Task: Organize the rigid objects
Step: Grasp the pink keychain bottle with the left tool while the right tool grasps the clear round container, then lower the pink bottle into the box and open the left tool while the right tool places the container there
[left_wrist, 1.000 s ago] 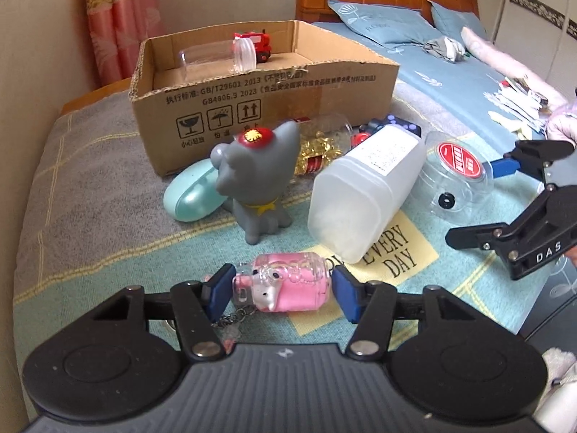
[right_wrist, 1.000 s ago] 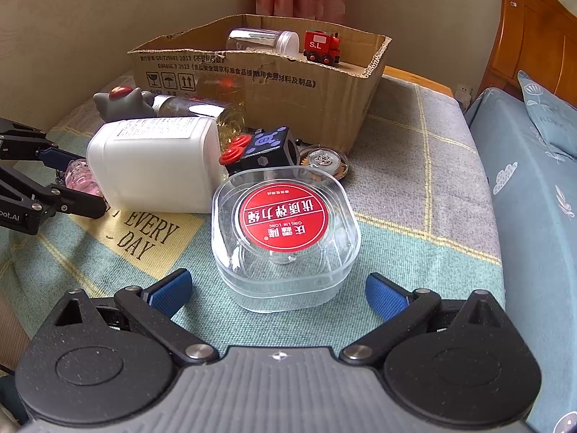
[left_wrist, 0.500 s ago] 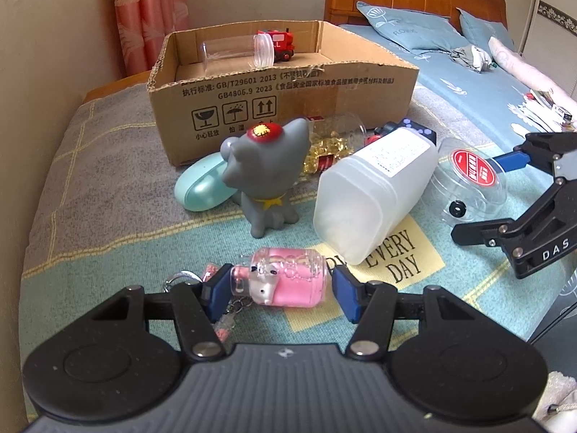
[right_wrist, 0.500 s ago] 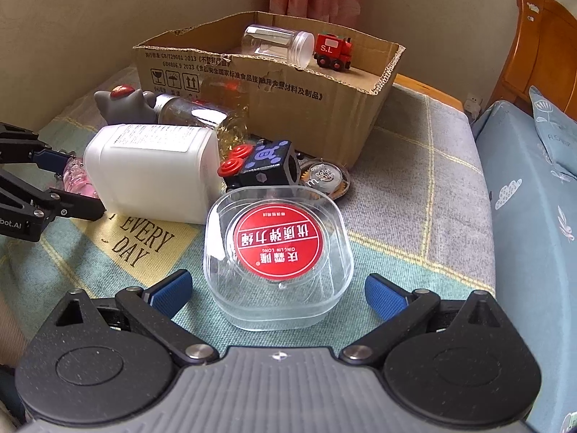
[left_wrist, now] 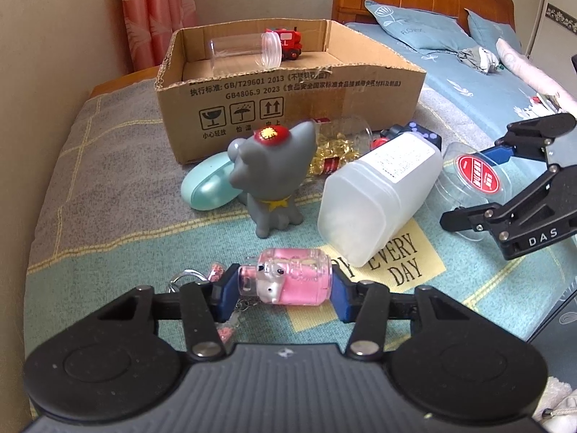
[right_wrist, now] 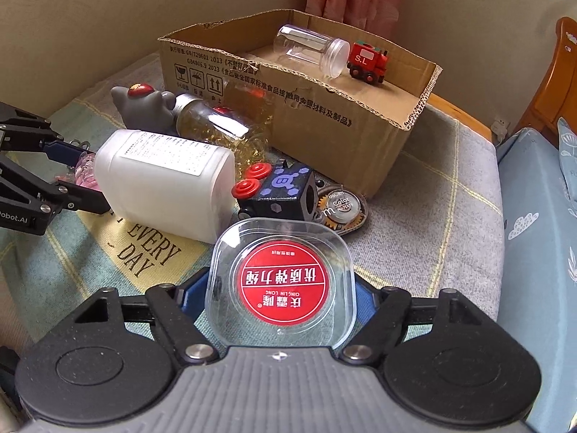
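Observation:
A pink keychain bottle [left_wrist: 292,278] lies crosswise between the blue pads of my left gripper [left_wrist: 281,292], which is shut on its two ends. The clear square box with a red round label [right_wrist: 281,281] sits between the pads of my right gripper [right_wrist: 277,297]. Those jaws are closing, and both pads press on the box's sides. In the left wrist view the right gripper [left_wrist: 472,187] straddles that box [left_wrist: 476,176]. An open cardboard box [left_wrist: 288,86] behind holds a clear jar [left_wrist: 245,50] and a red toy train [left_wrist: 285,41].
On the blanket between me and the cardboard box stand a grey cat figurine [left_wrist: 274,166], a white plastic bottle [left_wrist: 378,195] on its side, a teal case [left_wrist: 209,187], a jar of gold capsules [left_wrist: 335,148], a black cube with red buttons [right_wrist: 277,191] and a round tin [right_wrist: 339,205]. Blue bedding [left_wrist: 450,65] lies to the right.
The left pads have closed onto the ends of the pink bottle. The right jaws have come in from wide open onto the clear box, which now sits nearer the camera.

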Available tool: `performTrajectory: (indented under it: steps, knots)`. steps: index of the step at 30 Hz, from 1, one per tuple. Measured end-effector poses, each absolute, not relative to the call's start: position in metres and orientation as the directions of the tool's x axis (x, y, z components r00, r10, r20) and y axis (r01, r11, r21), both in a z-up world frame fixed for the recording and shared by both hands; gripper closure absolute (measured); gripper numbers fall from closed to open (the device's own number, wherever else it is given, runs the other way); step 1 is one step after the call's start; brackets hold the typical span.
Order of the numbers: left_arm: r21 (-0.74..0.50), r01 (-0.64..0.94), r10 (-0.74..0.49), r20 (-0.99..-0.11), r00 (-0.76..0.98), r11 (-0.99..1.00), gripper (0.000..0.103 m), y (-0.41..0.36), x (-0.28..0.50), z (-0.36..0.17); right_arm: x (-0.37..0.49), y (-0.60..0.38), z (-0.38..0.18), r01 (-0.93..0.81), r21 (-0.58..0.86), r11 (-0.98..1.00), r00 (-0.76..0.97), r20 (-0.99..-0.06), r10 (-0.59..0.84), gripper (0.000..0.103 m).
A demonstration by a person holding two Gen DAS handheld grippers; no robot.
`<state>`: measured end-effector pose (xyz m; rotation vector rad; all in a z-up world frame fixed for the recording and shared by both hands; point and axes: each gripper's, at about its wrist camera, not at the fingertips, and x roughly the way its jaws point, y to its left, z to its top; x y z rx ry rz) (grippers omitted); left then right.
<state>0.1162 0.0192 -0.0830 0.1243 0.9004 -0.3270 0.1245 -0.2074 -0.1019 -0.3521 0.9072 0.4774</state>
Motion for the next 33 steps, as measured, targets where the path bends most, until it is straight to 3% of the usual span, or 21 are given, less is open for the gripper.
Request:
performTrajectory:
  steps: [9, 20, 33]
  knots:
    - [0.008, 0.362, -0.219, -0.783, 0.582, 0.932, 0.053, 0.021, 0.108, -0.056, 0.119, -0.212, -0.088, -0.538, -0.063, 0.840, 0.507, -0.821, 0.263, 0.022]
    - [0.011, 0.353, -0.229, -0.744, 0.628, 0.935, 0.053, 0.030, 0.109, -0.003, 0.118, -0.217, -0.043, -0.557, -0.071, 0.828, 0.564, -0.764, 0.314, 0.022]
    - [0.094, 0.356, -0.223, -0.625, 0.748, 0.930, 0.053, 0.026, 0.151, 0.078, 0.143, -0.209, 0.000, -0.580, -0.094, 0.809, 0.623, -0.691, 0.366, 0.022]
